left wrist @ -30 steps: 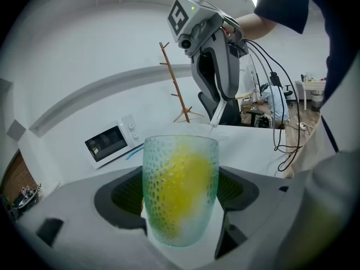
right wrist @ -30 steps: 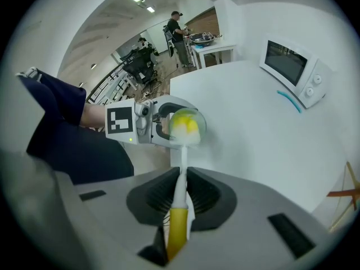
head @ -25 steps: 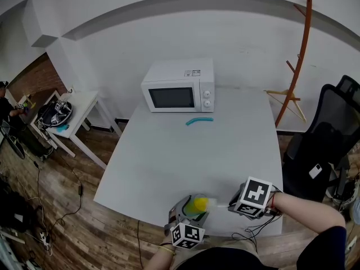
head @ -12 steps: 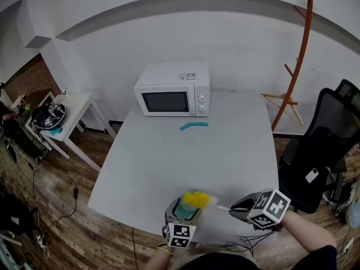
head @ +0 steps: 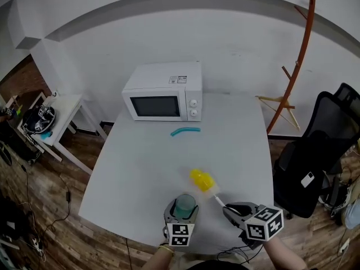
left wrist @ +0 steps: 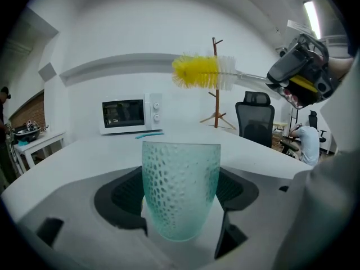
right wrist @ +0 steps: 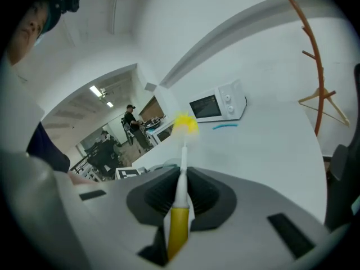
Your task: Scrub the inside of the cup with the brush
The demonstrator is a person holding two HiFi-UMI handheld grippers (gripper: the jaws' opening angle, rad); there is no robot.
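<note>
A pale teal textured cup (left wrist: 181,190) stands upright between the jaws of my left gripper (left wrist: 181,204), which is shut on it; the cup (head: 184,206) sits near the table's front edge in the head view, where the left gripper (head: 181,215) holds it. My right gripper (head: 233,211) is shut on the handle of a bottle brush (right wrist: 180,190). Its yellow bristle head (head: 201,179) hangs in the air above and to the right of the cup, outside it. The brush head (left wrist: 202,72) shows above the cup's rim in the left gripper view.
A white microwave (head: 163,99) stands at the back of the white table (head: 146,151), with a small teal object (head: 185,130) lying in front of it. A black office chair (head: 320,156) and a wooden coat stand (head: 295,61) are to the right. A small side table (head: 50,122) is at left.
The brush head has come up out of the cup and moved up and to the right. My right gripper swung down and left. The cup stays in the left gripper.
</note>
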